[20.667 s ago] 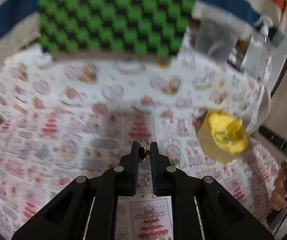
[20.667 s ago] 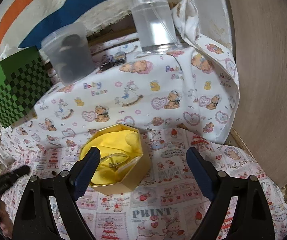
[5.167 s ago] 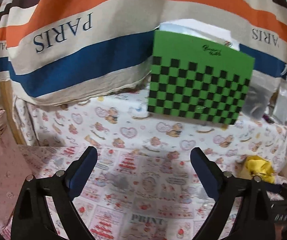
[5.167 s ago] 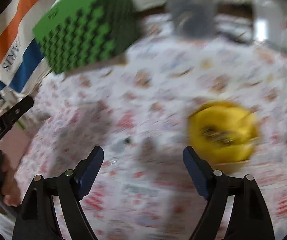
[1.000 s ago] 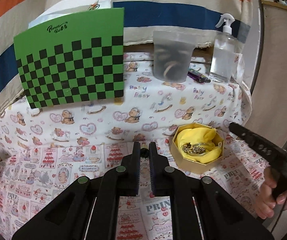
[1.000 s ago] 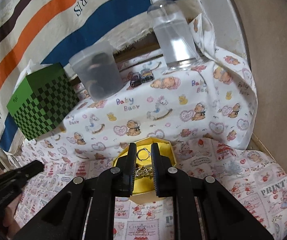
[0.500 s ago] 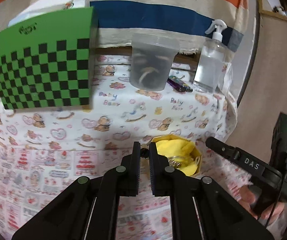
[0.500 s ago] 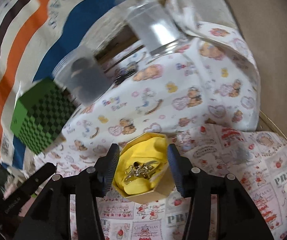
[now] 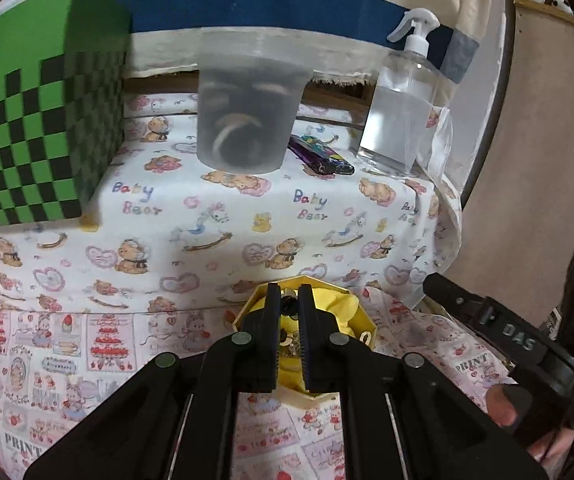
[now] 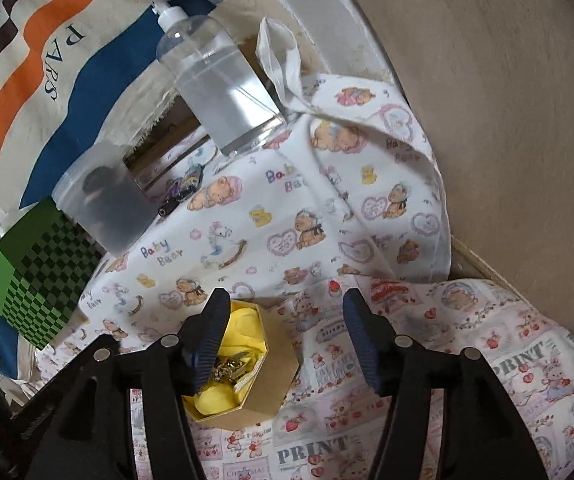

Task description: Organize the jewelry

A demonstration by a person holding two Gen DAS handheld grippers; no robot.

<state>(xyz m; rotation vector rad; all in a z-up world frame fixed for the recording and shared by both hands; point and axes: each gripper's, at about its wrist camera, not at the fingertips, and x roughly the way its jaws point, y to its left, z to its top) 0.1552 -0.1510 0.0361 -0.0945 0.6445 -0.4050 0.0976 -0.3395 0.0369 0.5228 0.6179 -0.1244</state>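
Both wrist views look steeply down, close over the shared gold box [image 9: 363, 322] [image 10: 275, 364].

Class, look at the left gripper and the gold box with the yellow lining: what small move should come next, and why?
Probably open the left gripper. It pinches a small piece of jewelry right over the gold box, whose yellow lining already holds other pieces. The right gripper, jaws just opened and empty, stands off to the side.

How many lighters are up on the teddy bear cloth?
2. Both lighters lie side by side, one and the other, between the cloudy plastic tub and the spray bottle. More could hide behind the tub.
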